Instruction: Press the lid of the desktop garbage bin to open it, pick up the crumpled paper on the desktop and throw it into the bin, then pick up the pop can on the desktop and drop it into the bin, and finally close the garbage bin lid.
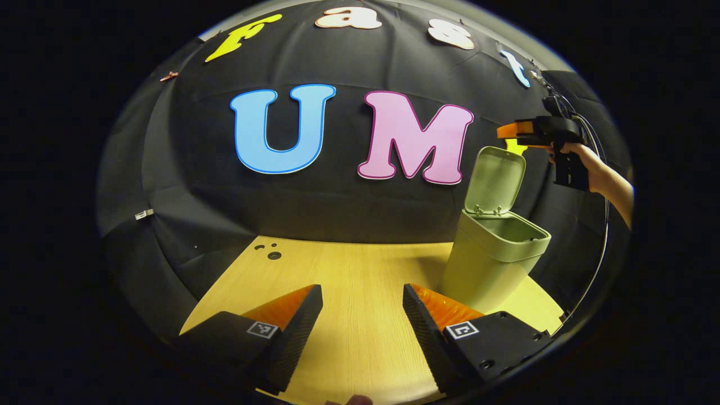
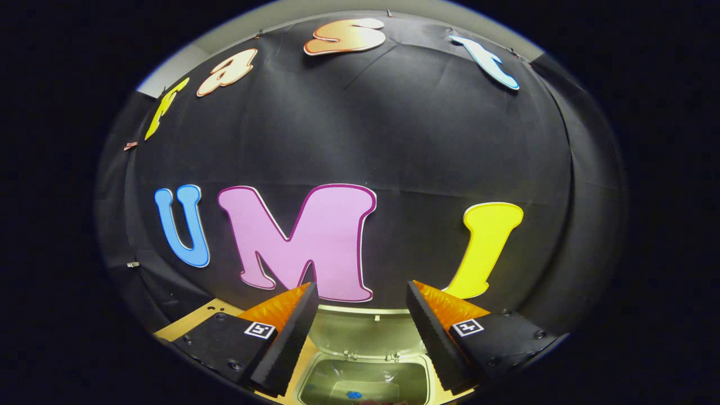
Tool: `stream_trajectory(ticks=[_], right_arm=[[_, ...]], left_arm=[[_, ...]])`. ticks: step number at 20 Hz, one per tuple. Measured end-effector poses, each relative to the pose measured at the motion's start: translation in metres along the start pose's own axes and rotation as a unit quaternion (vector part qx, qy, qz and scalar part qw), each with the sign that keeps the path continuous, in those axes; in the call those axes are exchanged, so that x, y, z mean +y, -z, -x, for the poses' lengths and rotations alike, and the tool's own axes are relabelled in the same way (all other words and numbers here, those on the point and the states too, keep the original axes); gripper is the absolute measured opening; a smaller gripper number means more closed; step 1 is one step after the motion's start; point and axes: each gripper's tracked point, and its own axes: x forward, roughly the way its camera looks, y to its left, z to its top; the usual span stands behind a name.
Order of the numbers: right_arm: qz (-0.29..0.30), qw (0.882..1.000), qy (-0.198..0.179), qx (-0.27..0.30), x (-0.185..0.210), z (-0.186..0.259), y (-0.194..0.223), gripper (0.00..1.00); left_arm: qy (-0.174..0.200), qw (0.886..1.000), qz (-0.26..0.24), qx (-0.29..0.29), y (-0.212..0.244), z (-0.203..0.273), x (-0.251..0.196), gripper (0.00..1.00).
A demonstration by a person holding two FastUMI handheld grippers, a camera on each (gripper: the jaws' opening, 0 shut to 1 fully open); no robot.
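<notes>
Bin [image 1: 495, 253] at table's [image 1: 349, 270] right, lid [image 1: 495, 177] raised; right gripper [image 2: 360, 332] spread empty above its mouth, left gripper [image 1: 363, 332] spread, idle. Desktop shows neither paper nor can; closing the lid likely remains.

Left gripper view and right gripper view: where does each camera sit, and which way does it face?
Left gripper view: low over the wooden desktop, facing the booth wall; its own tool open, the bin right, the other tool in a hand above it.
Right gripper view: high above the bin, facing the wall; own tool open.
Shared: the bin with its raised lid.
</notes>
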Motion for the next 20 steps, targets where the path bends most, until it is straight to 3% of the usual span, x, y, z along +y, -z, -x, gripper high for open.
stream_trajectory(ticks=[9,20], right_arm=[[-0.011,0.999,0.024,0.032,-0.014,-0.036,0.026,0.97],[-0.013,0.998,0.003,0.058,-0.008,0.021,0.051,0.98]], left_arm=[[-0.008,1.000,0.001,0.004,0.004,-0.007,0.010,0.93],[0.025,1.000,-0.008,0.000,0.004,-0.014,0.003,0.93]])
